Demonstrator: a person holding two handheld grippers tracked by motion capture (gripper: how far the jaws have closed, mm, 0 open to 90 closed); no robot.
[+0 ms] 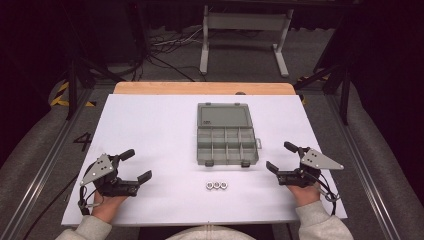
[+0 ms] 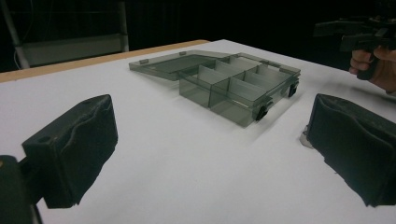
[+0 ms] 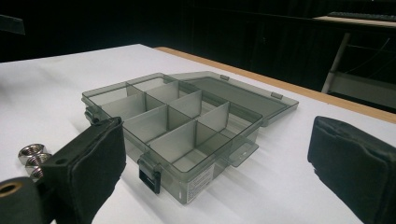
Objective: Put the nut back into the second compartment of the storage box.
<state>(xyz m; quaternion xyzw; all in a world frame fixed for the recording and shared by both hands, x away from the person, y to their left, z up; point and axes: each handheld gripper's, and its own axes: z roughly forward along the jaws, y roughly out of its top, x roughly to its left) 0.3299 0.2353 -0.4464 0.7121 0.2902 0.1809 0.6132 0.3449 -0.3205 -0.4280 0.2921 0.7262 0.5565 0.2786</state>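
Left tool [image 1: 138,167] and right tool [image 1: 281,157] resting on white bench [image 1: 150,130], jaws apart, empty. Three nuts [image 1: 216,185] in a row between them, just before open compartment box [image 1: 226,135].

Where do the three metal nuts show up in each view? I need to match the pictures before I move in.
High view: the nuts lie in a row on the white table, just in front of the open compartment box.
Left gripper view: a pale bit at the right jaw's edge may be them; cannot tell.
Right gripper view: nuts at far left, beside the left jaw.
Shared landmark: the box.
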